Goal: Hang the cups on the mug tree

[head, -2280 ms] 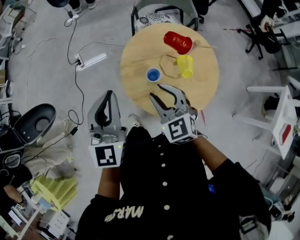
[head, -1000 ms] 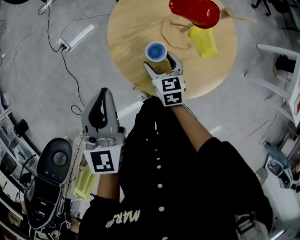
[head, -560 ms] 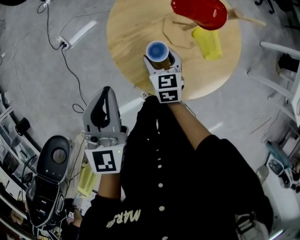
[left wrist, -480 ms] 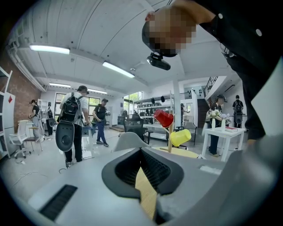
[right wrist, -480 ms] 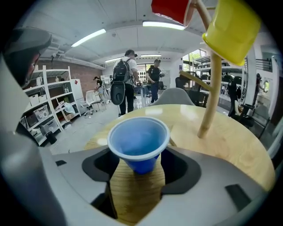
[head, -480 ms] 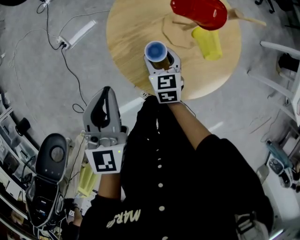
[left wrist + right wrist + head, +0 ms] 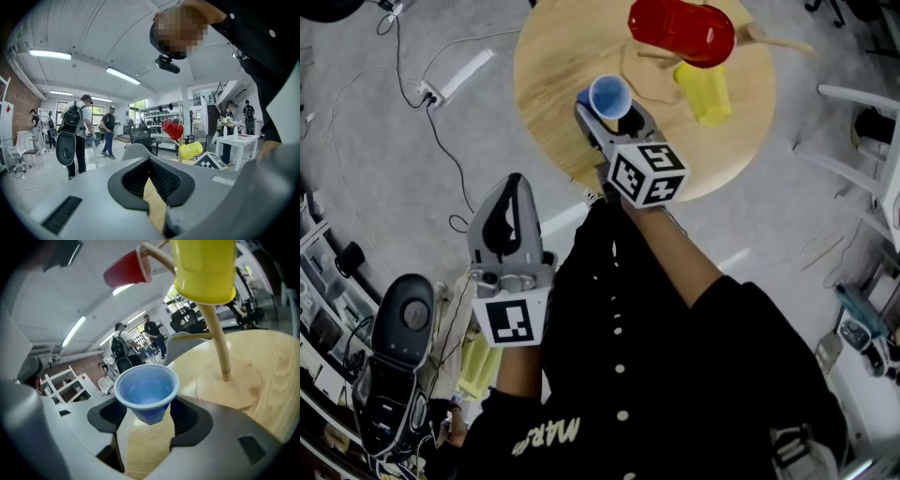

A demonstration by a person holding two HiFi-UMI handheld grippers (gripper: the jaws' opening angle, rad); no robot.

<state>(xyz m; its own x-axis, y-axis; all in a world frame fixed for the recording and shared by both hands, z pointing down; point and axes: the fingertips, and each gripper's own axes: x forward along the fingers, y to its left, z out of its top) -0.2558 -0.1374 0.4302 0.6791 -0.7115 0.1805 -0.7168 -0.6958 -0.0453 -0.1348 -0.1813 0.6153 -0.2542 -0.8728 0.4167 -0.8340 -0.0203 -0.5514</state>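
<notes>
My right gripper (image 7: 610, 112) is shut on a small blue cup (image 7: 609, 95), held just above the near part of the round wooden table (image 7: 553, 56); its jaws have just been closing with that cup between them. In the right gripper view the blue cup (image 7: 146, 392) sits mouth-up between the pads of the right gripper (image 7: 147, 417). Beyond it stands the wooden mug tree (image 7: 649, 77), with a red cup (image 7: 680, 28) and a yellow cup (image 7: 703, 89) hung on its arms. My left gripper (image 7: 511, 192) is shut and holds nothing, off the table over the floor.
A white power strip (image 7: 456, 74) with cables lies on the floor left of the table. A black seat (image 7: 403, 323) is at lower left and white furniture (image 7: 862, 98) at right. Several people stand far off in the left gripper view.
The right gripper's jaws closed round the blue cup on the table, then the gripper rose and rolled with the cup in it. The left gripper stayed put.
</notes>
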